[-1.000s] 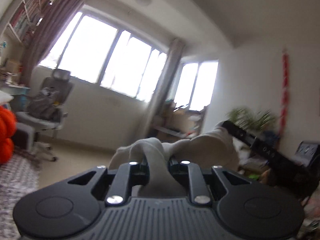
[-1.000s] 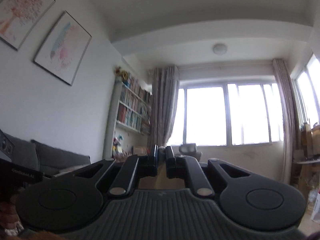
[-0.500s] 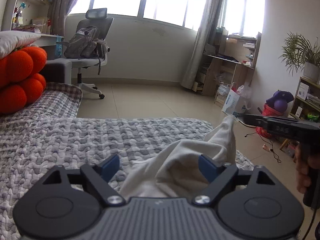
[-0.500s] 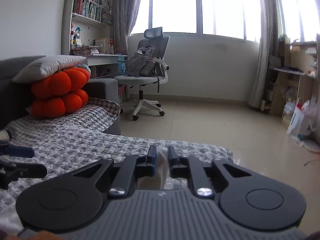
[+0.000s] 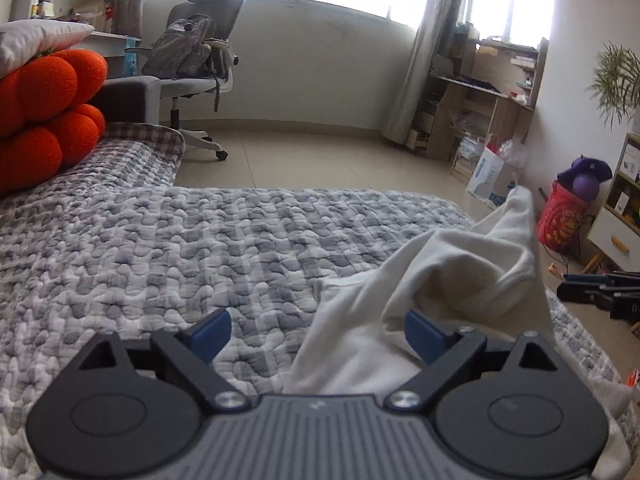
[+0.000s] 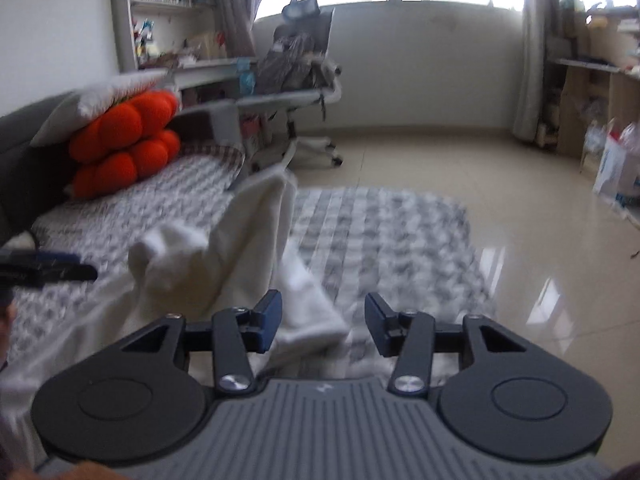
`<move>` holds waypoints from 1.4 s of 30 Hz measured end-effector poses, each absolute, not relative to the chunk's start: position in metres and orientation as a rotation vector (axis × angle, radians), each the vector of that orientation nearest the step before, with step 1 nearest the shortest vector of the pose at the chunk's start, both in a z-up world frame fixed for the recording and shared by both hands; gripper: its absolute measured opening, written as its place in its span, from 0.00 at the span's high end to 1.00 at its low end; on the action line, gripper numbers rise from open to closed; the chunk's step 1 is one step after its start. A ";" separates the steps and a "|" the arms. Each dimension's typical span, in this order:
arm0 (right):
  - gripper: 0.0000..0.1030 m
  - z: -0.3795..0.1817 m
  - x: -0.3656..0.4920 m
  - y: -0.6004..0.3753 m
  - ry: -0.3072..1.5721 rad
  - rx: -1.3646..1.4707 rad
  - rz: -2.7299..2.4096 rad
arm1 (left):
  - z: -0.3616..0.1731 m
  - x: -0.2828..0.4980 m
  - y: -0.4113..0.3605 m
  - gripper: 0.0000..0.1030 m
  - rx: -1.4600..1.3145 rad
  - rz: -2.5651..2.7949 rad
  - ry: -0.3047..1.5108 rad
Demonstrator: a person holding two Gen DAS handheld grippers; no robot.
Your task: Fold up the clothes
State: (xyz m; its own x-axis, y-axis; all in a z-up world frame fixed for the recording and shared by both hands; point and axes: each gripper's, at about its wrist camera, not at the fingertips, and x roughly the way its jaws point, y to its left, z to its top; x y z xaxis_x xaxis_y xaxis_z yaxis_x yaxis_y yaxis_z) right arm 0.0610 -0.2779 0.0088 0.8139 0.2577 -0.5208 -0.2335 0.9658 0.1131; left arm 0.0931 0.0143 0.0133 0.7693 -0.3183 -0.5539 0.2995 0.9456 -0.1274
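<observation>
While the orange cushion [image 5: 44,112] sits at the far left on the grey-and-white quilted cover [image 5: 200,240], the left gripper [image 5: 316,334] hangs low over that cover with its jaws wide apart, holding nothing. A crumpled white garment [image 5: 448,280] lies heaped on the cover, rising partly between those jaws. Further right, the right gripper [image 6: 323,322] also has its jaws apart and empty, just beside the garment's edge, with tiled floor [image 6: 540,208] beyond.
</observation>
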 end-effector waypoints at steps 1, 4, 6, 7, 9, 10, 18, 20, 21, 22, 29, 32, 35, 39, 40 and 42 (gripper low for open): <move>0.51 0.005 0.064 -0.274 0.581 0.035 0.276 | 0.010 0.097 0.011 0.08 -0.020 -0.341 0.613; 0.51 -0.004 0.077 -0.267 0.616 0.028 0.289 | -0.001 0.109 0.001 0.07 0.017 -0.331 0.624; 0.51 -0.010 0.086 -0.267 0.642 0.043 0.281 | -0.006 0.113 -0.003 0.05 0.025 -0.313 0.620; 0.49 -0.012 0.089 -0.267 0.653 0.049 0.275 | -0.007 0.115 -0.004 0.04 0.028 -0.308 0.619; 0.49 -0.014 0.092 -0.263 0.646 0.030 0.277 | -0.008 0.116 -0.008 0.03 0.040 -0.300 0.617; 0.52 -0.015 0.092 -0.260 0.638 0.014 0.278 | -0.008 0.115 -0.009 0.03 0.047 -0.297 0.616; 1.00 -0.003 0.074 -0.256 0.515 -0.040 0.232 | -0.005 0.104 -0.024 0.15 0.102 -0.283 0.594; 1.00 0.007 0.067 -0.258 0.471 -0.056 0.210 | -0.003 0.099 -0.029 0.20 0.116 -0.275 0.585; 1.00 0.012 0.065 -0.259 0.457 -0.057 0.208 | -0.003 0.096 -0.031 0.21 0.123 -0.273 0.581; 1.00 0.016 0.063 -0.261 0.447 -0.058 0.210 | -0.003 0.095 -0.032 0.26 0.127 -0.277 0.577; 0.84 -0.003 0.085 -0.270 0.536 -0.029 0.178 | -0.001 0.087 -0.039 0.71 0.144 -0.324 0.571; 0.74 -0.015 0.089 -0.273 0.576 -0.010 0.192 | 0.006 0.077 -0.033 0.97 0.143 -0.298 0.545; 0.50 -0.019 0.091 -0.273 0.577 -0.005 0.207 | 0.016 0.073 -0.018 0.97 0.092 -0.287 0.523; 0.50 -0.022 0.095 -0.277 0.597 0.053 0.234 | 0.030 0.069 0.007 0.97 0.001 -0.282 0.497; 0.50 -0.023 0.097 -0.278 0.608 0.069 0.242 | 0.034 0.068 0.013 0.97 -0.018 -0.280 0.491; 0.50 -0.025 0.101 -0.276 0.624 0.092 0.265 | 0.035 0.070 0.016 0.97 -0.021 -0.267 0.486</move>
